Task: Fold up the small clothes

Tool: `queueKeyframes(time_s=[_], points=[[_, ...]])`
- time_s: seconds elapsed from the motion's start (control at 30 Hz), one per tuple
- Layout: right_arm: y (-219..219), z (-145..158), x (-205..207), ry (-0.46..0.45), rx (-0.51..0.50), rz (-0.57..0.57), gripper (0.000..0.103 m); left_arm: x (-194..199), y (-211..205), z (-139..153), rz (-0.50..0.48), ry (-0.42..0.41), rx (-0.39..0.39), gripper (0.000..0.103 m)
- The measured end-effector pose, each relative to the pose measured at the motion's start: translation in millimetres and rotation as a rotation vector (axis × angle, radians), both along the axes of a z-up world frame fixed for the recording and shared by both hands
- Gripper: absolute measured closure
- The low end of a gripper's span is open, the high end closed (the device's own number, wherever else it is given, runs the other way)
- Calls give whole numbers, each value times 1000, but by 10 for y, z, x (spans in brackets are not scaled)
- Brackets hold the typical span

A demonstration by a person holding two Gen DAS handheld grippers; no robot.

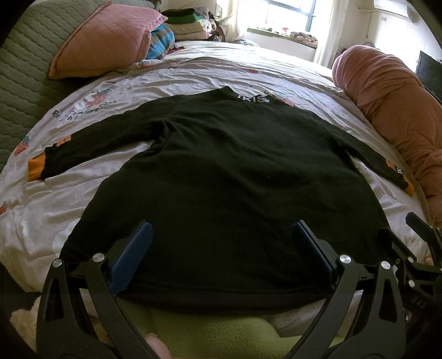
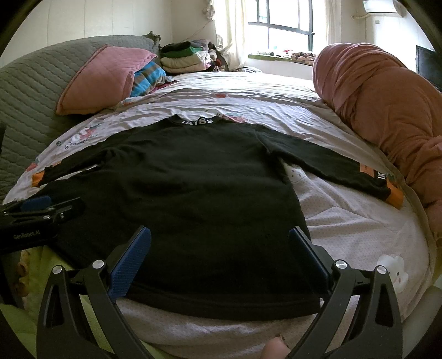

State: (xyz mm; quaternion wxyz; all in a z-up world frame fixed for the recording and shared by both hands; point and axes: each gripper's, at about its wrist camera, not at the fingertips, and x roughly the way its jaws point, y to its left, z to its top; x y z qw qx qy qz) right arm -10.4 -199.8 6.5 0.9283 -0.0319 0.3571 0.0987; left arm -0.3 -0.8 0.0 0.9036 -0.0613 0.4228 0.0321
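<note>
— What have your tools got?

— Nothing. My left tool (image 1: 221, 248) and right tool (image 2: 219, 254) both hang wide open over the hem of the black shirt (image 1: 221, 171).

— And the shirt?

— Flat on the bed (image 1: 193, 74), sleeves spread, collar away from me.

— The room?

— Wrinkled strawberry-print sheet (image 2: 345, 221), a pink pillow (image 1: 107, 36) far left, folded clothes (image 2: 185, 56) by the bright window (image 2: 287, 24), a rolled pink blanket (image 2: 373, 91) right.

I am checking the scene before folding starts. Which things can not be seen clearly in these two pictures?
- Black shirt front or back: both views, face-down side hidden.
- Collar lettering: right wrist view, too small.
- Folded clothes pile: left wrist view, far, partly behind pink pillow.
</note>
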Motion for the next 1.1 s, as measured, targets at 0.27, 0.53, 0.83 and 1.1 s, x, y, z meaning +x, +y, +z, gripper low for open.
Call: queueKeyframes(time_s=[0.27,0.53,0.83,1.1], points=[[10,2,3,1,-1,1,4,-2,0,0,0,-1,0,8],[14,-14,-6,7,-5,2,4,19,19,57,-1,-3,1,8],[14,-17,11,7,-8,2,4,27,13,81,-2,-4,1,8],[21,-19,7,6,-10,3,4,30,13,85,0,-5,2,8]])
